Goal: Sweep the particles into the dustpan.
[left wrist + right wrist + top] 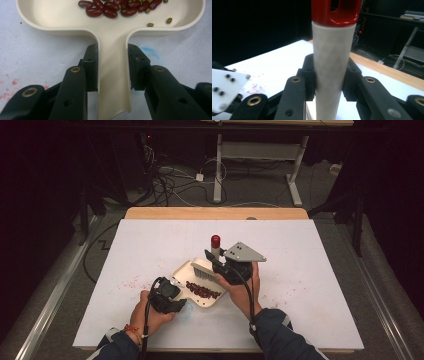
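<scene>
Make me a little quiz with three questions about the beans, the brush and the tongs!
1. Where are the red beans?
A. in the cream dustpan
B. on the floor
C. in a cup

2. What colour is the cap of the brush handle?
A. blue
B. red
C. green

3. What do the left tongs do?
A. hang open
B. hold a spoon
C. grip the dustpan's handle

Answers:
1 A, the beans lie inside its rim.
2 B, the cap above the white handle is red.
3 C, both pads press the handle's sides.
</scene>
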Available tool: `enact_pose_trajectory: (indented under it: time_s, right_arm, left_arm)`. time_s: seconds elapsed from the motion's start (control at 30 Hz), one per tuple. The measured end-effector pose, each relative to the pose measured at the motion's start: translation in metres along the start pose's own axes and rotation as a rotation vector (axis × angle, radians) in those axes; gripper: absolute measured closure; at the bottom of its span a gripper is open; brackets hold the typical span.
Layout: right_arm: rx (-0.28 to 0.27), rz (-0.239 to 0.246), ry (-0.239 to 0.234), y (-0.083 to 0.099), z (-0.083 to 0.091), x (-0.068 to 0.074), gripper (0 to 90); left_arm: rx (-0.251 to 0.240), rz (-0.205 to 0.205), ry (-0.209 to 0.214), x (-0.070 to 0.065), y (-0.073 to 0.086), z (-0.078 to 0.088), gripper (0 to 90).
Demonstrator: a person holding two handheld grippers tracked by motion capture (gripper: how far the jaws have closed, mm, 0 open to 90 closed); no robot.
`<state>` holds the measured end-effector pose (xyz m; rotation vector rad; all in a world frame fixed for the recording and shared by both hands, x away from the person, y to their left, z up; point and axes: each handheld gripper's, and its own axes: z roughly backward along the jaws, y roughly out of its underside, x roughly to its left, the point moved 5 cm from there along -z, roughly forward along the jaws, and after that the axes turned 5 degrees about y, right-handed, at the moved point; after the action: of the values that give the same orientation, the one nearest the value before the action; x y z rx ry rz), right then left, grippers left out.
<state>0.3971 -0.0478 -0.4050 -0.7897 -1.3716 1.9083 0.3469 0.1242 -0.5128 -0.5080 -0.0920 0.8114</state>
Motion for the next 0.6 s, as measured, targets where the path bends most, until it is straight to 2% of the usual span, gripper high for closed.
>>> enact_pose_trajectory:
  time_s: [0.07,0.1,0.2,0.6]
  right_arm:
    - [-0.001,0.004,-0.015,-0.001,-0.001,0.009,69.3]
    - [-0.001,0.004,-0.015,-0.001,-0.001,0.009,69.3]
    - [0.0,0.005,-0.053,-0.002,-0.001,0.022,69.3]
    - [0.006,-0.008,-0.094,-0.004,-0.003,0.043,69.3]
  left_arm:
    - [-0.003,0.01,-0.002,0.0,-0.001,0.001,64.0]
    - [-0.002,0.012,-0.003,0.0,-0.002,0.001,64.0]
    - [-0.002,0.015,-0.008,0.0,-0.002,0.002,64.1]
    - [-0.023,0.043,-0.024,0.009,-0.005,0.003,64.1]
